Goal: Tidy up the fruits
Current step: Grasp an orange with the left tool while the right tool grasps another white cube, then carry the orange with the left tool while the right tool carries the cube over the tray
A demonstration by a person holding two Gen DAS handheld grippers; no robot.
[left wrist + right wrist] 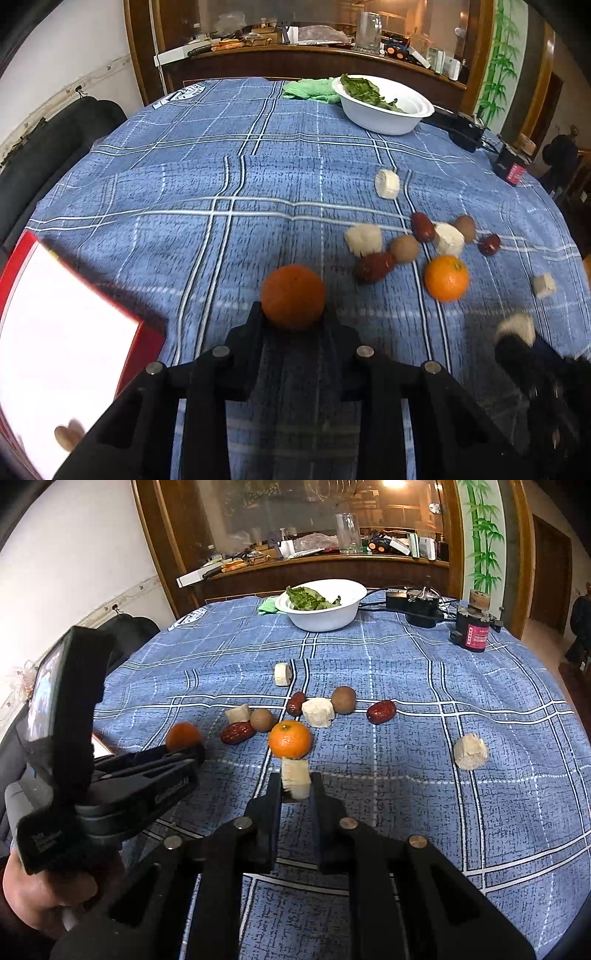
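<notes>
Right at the tips of the left tool (293, 314), a round, dull-skinned orange (293, 295) sits clamped between the two black fingers, which press on its lower sides just over the worktop (221, 177). The right tool (295, 786) has its jaws drawn narrow on a pale, rough-cut chunk (295, 777) with a fibrous, blocky look, held slightly above the cloth. Just beyond that chunk lies a second orange (290, 738), glossy and bright, with a small green stem mark. Further out a loose cluster rests on the blue plaid cloth: wrinkled dark-red dates (381, 712), smooth brown round fruits (343, 700) and more pale chunks (318, 712), some touching one another, with one chunk (470, 751) well apart to the right. At the far edge stands a white bowl (325, 618) holding leafy greens. A red-rimmed white tray (74, 332) lies to the left, with what may be a brown fruit (68, 435) on it, blurred.
</notes>
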